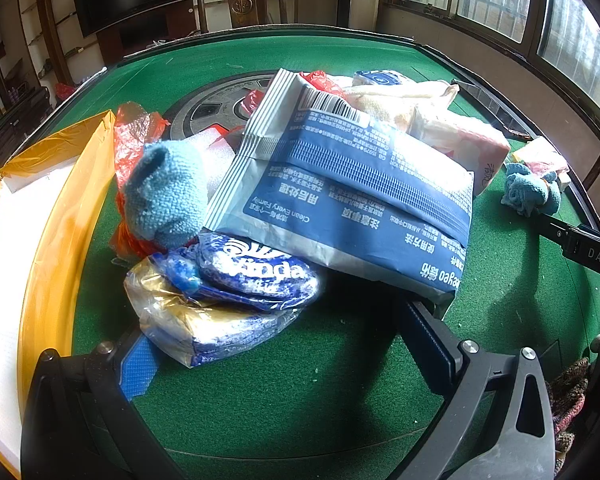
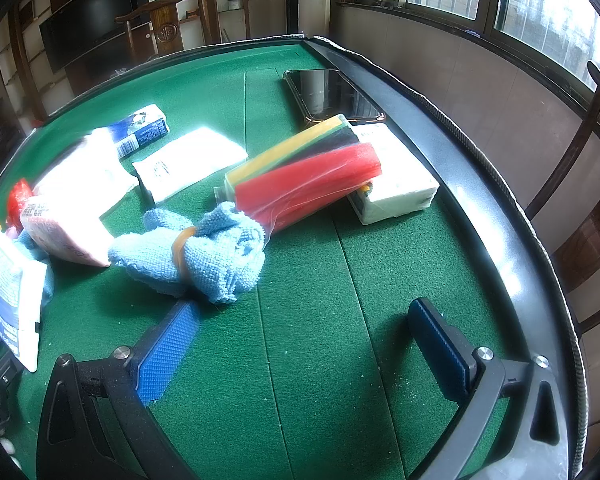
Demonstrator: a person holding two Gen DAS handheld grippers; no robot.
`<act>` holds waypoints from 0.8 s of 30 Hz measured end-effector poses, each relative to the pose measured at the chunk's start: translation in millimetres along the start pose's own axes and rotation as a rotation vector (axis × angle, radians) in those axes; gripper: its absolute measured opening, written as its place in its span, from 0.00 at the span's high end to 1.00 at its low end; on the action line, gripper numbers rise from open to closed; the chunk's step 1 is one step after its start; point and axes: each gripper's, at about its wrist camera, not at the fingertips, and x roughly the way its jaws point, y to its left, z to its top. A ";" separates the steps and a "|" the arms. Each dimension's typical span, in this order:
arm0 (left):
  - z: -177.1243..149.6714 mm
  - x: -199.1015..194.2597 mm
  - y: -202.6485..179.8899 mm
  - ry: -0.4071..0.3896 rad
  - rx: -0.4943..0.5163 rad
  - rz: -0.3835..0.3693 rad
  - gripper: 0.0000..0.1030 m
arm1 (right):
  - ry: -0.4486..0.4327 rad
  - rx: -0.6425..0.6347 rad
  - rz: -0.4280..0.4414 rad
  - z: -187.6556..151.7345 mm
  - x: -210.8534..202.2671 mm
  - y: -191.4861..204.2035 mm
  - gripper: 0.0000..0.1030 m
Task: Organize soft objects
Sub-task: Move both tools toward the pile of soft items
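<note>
Left wrist view: the left gripper (image 1: 288,344) stands spread and empty before a heap — tissue pack (image 1: 236,300), blue wipes bag (image 1: 352,200), sock (image 1: 168,196) — with the yellow box (image 1: 60,216) along the table's left edge.

Right wrist view: the right gripper (image 2: 300,344) gapes empty on bare green felt (image 2: 320,360); the tied blue cloth (image 2: 196,252) touches its left finger (image 2: 164,356), sponge pack (image 2: 304,176) beyond, near the right rim (image 2: 500,240).

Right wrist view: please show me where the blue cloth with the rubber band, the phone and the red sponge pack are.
blue cloth (image 2: 216,256): right wrist view, on its folded terry body.
phone (image 2: 332,94): right wrist view, on its dark screen.
red sponge pack (image 2: 308,180): right wrist view, on the red sponge.
</note>
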 end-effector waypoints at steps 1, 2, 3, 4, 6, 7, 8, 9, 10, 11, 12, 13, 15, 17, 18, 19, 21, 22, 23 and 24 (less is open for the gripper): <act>0.7 0.5 -0.3 0.000 -0.015 0.008 0.00 | 0.000 0.000 0.000 0.1 0.1 -0.1 0.01; 1.5 1.1 -1.1 0.000 -0.029 0.018 0.00 | 0.000 0.000 0.000 0.3 0.1 -0.2 0.01; 1.7 1.1 -1.9 0.000 -0.041 0.026 0.00 | 0.000 0.000 0.001 0.4 0.2 -0.3 0.01; 2.6 -0.4 -4.9 0.000 -0.048 0.033 0.00 | 0.000 -0.004 0.003 0.5 0.3 -0.4 0.01; -1.0 -1.5 -9.5 0.001 -0.057 0.039 0.00 | 0.001 -0.036 0.029 0.7 0.2 -0.1 0.01; 0.4 0.4 -8.6 0.006 -0.060 0.041 0.00 | 0.004 -0.061 0.050 0.3 -0.1 0.0 0.01; -0.2 0.1 -8.9 0.014 -0.059 0.038 0.00 | 0.006 -0.069 0.060 -0.1 -0.5 -0.8 0.01; -1.5 -1.8 -9.7 0.023 -0.053 0.035 0.00 | 0.010 -0.071 0.066 -5.9 -4.0 3.4 0.01; -5.6 -5.2 -13.2 0.034 -0.046 0.030 0.00 | 0.025 -0.074 0.068 -7.1 -4.8 2.5 0.01; -6.5 -5.0 -8.4 0.041 -0.039 0.023 0.00 | 0.052 -0.077 0.062 -8.2 -6.3 3.3 0.01; -8.7 -6.7 -8.4 0.046 -0.029 0.016 0.00 | 0.071 -0.068 0.057 -6.3 -4.3 0.2 0.01; -11.4 -9.2 -8.5 0.042 -0.021 0.009 0.00 | 0.083 -0.062 0.048 -7.0 -4.1 0.2 0.01; -12.4 -10.5 -9.3 0.053 -0.015 0.009 0.00 | 0.088 -0.060 0.042 -8.4 -5.0 1.4 0.01; -13.7 -11.6 -9.8 0.058 -0.008 0.009 0.00 | 0.095 -0.048 0.032 -10.0 -6.4 2.8 0.01; -14.0 -11.9 -10.1 0.059 -0.005 0.010 0.00 | 0.104 -0.037 0.027 -10.4 -8.6 2.6 0.01; -14.5 -12.5 -9.3 0.058 -0.006 0.008 0.00 | 0.114 -0.029 0.022 -9.9 -8.8 3.2 0.01; -15.3 -13.5 -8.1 0.057 -0.008 0.002 0.00 | 0.111 0.005 0.018 -10.5 -16.7 2.4 0.03; -15.8 -14.0 -7.9 0.056 -0.009 0.001 0.00 | 0.073 0.030 0.019 -10.6 -28.6 2.6 0.03; -16.3 -14.4 -7.7 0.055 -0.010 0.001 0.00 | 0.026 0.046 0.019 -11.3 -43.7 2.8 0.03; -16.1 -14.3 -7.5 0.053 -0.013 0.004 0.00 | -0.039 0.053 0.017 -12.4 -62.0 4.3 0.03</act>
